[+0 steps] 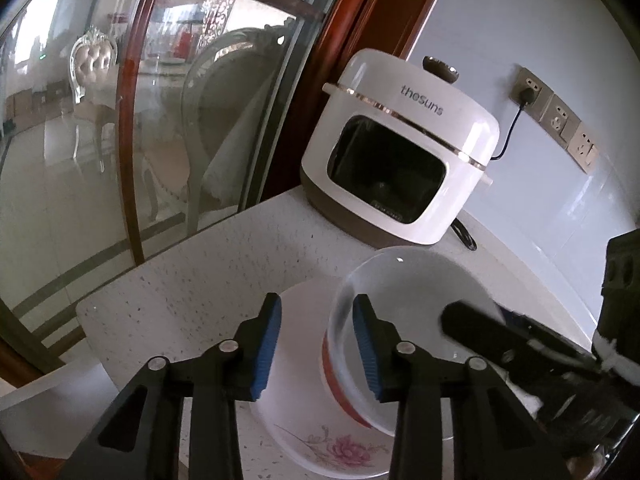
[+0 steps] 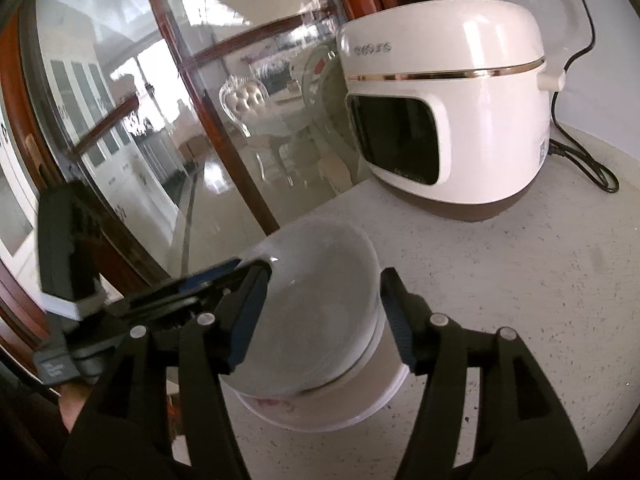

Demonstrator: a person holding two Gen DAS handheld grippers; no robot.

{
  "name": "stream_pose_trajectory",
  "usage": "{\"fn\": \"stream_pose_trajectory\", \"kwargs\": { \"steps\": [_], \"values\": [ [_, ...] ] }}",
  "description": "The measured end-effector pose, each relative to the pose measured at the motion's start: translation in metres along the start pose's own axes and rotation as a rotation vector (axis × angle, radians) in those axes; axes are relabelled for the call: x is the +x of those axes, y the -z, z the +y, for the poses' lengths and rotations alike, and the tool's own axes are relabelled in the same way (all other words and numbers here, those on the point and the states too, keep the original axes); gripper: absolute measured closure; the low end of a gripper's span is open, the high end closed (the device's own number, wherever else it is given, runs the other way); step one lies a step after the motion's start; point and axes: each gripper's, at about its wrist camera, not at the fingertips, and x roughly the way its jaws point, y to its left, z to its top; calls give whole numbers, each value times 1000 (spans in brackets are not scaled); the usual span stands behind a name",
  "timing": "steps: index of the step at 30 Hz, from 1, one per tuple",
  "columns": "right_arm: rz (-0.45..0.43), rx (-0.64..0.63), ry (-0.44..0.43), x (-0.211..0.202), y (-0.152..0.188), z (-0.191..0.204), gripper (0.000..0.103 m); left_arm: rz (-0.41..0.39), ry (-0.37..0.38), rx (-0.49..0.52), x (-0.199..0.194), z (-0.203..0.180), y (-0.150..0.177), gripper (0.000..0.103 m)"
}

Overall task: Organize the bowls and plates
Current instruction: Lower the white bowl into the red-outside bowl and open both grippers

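I see the white bowl with a red band [image 1: 400, 332] sitting between my right gripper's [image 2: 324, 320] wide fingers, whereas my left gripper's [image 1: 316, 344] half-open fingers straddle its near rim above the flowered white plate [image 1: 328, 444].

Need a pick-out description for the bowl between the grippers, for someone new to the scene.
Start at the white rice cooker on the speckled counter. In front sits a flower-printed plate; the bowl rests on it, white with a red band outside.
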Motion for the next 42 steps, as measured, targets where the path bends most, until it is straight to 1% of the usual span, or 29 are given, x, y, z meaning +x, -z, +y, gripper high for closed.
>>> {"fn": "stream_pose_trajectory", "kwargs": {
  "steps": [2, 7, 11, 12, 13, 14, 15, 16, 17, 18, 20, 22, 24, 33, 37, 39, 40, 41, 42],
  "values": [
    [-12, -1, -9, -4, -1, 1, 39, 10, 9, -11, 2, 2, 1, 66],
    [-12, 1, 9, -6, 0, 1, 39, 12, 9, -6, 1, 1, 0, 66],
    [-10, 4, 72, -12, 1, -6, 39, 16, 13, -7, 2, 3, 1, 66],
    [5, 14, 84, -11, 2, -9, 40, 15, 12, -5, 2, 2, 1, 66],
    [29, 26, 84, -8, 3, -12, 43, 15, 14, -5, 2, 2, 1, 66],
    [47, 35, 80, -5, 4, -14, 55, 15, 16, -5, 2, 2, 1, 67],
    [66, 48, 65, 0, 6, -16, 63, 17, 22, -4, 2, 2, 2, 69],
    [78, 52, 48, 2, 7, -16, 66, 22, 26, -2, 3, 1, 2, 73],
    [88, 45, 36, 5, 8, -13, 75, 27, 31, 0, 4, 0, 2, 76],
    [92, 28, 45, 7, 8, -10, 76, 31, 35, 2, 5, 0, 3, 77],
    [90, 9, 56, 9, 9, -6, 76, 38, 44, 5, 7, -1, 4, 81],
    [89, 25, 22, 10, 9, -8, 76, 50, 52, 0, 9, -1, 5, 84],
    [87, 31, 6, 11, 9, -8, 76, 44, 42, -1, 10, -1, 5, 84],
    [71, 14, 26, 13, 9, -4, 76, 39, 38, -14, 12, 1, 2, 84],
    [62, 15, 32, 8, 11, -5, 75, 31, 14, -10, 10, -1, 3, 81],
    [58, 15, 35, 7, 10, -5, 75, 30, 6, -15, 9, 1, 3, 76],
    [55, 17, 40, 6, 11, -6, 74, 28, -1, -18, 9, 1, 3, 70],
    [50, 20, 46, 5, 11, -7, 68, 24, -6, -21, 9, 2, 3, 64],
    [43, 24, 55, 3, 10, -8, 53, 18, -10, -24, 8, 3, 2, 62]
  ]
}}
